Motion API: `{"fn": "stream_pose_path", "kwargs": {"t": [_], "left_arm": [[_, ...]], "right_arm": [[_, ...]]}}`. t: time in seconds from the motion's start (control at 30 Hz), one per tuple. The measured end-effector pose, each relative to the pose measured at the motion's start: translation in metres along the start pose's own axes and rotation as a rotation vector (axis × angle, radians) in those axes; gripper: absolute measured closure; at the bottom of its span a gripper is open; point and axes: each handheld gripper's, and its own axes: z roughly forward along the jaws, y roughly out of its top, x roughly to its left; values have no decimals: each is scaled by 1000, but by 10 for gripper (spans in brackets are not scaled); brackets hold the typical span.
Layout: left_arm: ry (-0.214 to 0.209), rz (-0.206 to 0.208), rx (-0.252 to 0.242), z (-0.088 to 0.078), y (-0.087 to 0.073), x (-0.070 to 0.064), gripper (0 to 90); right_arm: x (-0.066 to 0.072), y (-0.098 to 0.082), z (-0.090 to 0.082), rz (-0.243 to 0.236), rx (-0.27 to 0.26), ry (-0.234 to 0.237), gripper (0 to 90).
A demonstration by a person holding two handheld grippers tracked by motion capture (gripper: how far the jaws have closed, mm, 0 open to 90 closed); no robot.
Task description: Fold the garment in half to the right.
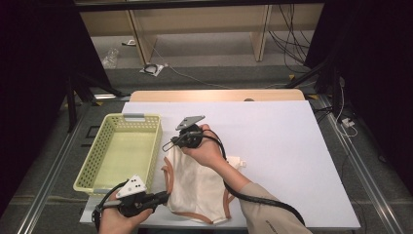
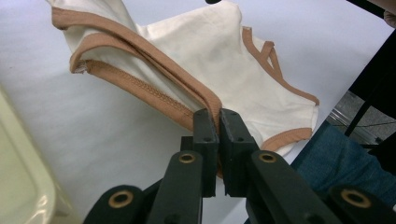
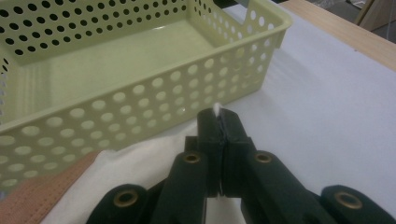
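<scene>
Garment (image 1: 202, 187) at desk's near edge beside basket (image 1: 100, 146); left gripper (image 1: 164, 196) clamps its brown trim, right gripper (image 1: 168, 145) pinches white fabric.

Table (image 1: 292, 146): white top, light wood strip along far edge. On it, left side: pale green perforated basket (image 1: 97, 151), empty, handle tab at far rim. Just beside basket, right of it, near front edge: cream garment w/ tan-brown trim (image 1: 199, 187), partly flat on top, partly lifted. Right half of top bare. Below table: grey floor w/ cables.
</scene>
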Motion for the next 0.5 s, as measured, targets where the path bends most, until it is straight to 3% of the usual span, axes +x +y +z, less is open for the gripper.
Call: {"fn": "stream_pose_path", "kwargs": {"t": [0.5], "left_arm": [[-4, 1, -32, 5, 2, -9, 854]], "right_arm": [[-5, -8, -16, 11, -27, -20, 897]]}}
